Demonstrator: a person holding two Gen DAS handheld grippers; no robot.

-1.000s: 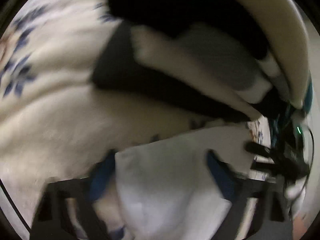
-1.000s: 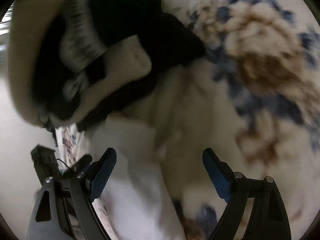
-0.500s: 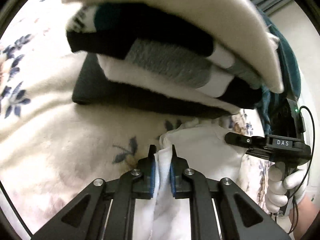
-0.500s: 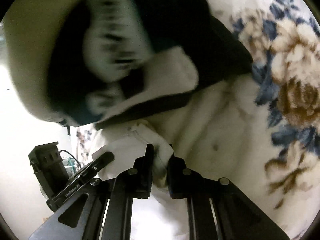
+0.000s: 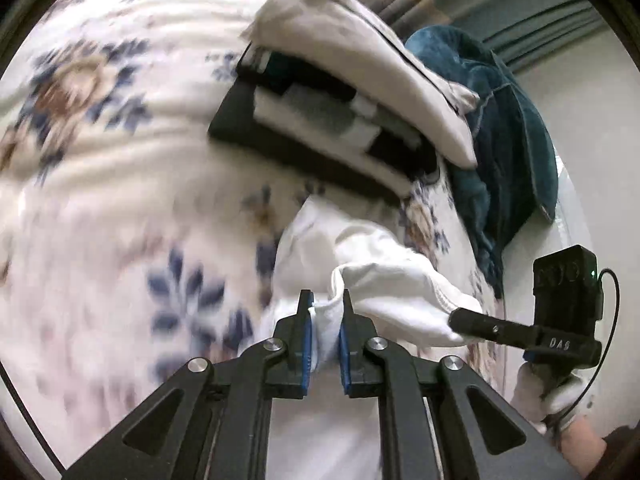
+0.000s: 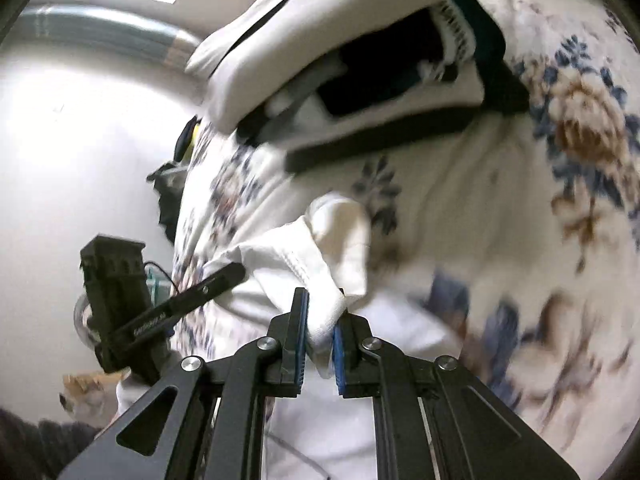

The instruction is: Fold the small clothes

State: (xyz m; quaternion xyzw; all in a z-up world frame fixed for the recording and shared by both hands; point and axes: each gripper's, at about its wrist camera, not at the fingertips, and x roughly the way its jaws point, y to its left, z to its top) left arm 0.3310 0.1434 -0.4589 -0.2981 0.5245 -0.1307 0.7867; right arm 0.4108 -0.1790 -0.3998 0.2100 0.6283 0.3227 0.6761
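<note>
A small white garment (image 5: 384, 276) hangs lifted above the floral bedspread (image 5: 100, 184), stretched between both grippers. My left gripper (image 5: 325, 304) is shut on one bunched corner of it. My right gripper (image 6: 320, 304) is shut on the other corner of the white garment (image 6: 320, 256). In the left wrist view the right gripper's black fingers (image 5: 492, 326) pinch the cloth at the right. In the right wrist view the left gripper's fingers (image 6: 216, 280) do the same at the left. The rest of the garment drops below the jaws.
A stack of folded clothes (image 5: 340, 120) in black, grey and white lies on the bedspread beyond the garment, with a cream pillow (image 5: 360, 52) on top. A teal blanket (image 5: 500, 128) hangs at the bed's edge by the wall. A gloved hand (image 5: 560, 396) holds the right gripper.
Both grippers closed from wide open onto the white garment's corners, then rose and drew back from the stack, lifting the cloth off the bedspread.
</note>
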